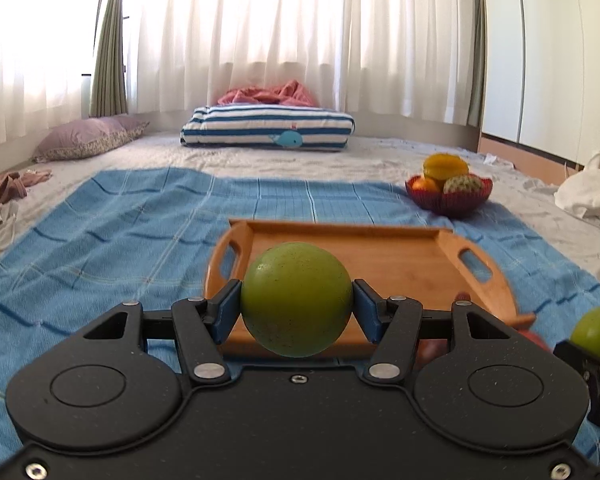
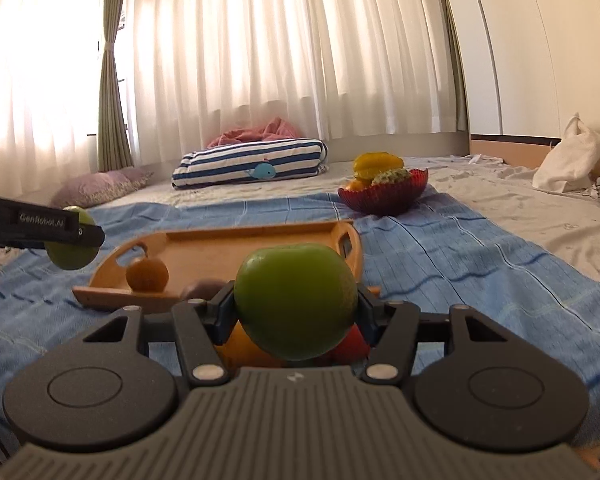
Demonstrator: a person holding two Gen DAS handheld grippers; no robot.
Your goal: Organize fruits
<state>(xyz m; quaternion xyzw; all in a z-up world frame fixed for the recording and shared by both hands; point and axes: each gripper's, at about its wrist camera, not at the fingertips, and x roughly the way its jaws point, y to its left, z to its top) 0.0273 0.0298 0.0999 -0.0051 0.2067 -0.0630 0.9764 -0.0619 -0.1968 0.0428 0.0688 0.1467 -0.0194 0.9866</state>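
Observation:
My left gripper (image 1: 296, 305) is shut on a round green fruit (image 1: 296, 280), held above the near edge of a wooden tray (image 1: 384, 252) on a blue cloth. My right gripper (image 2: 296, 307) is shut on a green apple (image 2: 296, 284), lifted over red (image 2: 353, 342) and orange (image 2: 240, 344) fruits that it partly hides. The right wrist view shows the tray (image 2: 228, 248) holding a brown-orange fruit (image 2: 147, 275), and the left gripper with its green fruit (image 2: 73, 256) at the left. The apple (image 1: 596, 334) also shows at the left wrist view's right edge.
A red bowl (image 1: 448, 200) with a yellow star fruit (image 1: 446, 165) and other fruits stands behind the tray to the right. Farther back lie a striped folded blanket (image 1: 268, 128), a purple pillow (image 1: 88, 136) and a white bag (image 1: 588, 188). Curtains close the far side.

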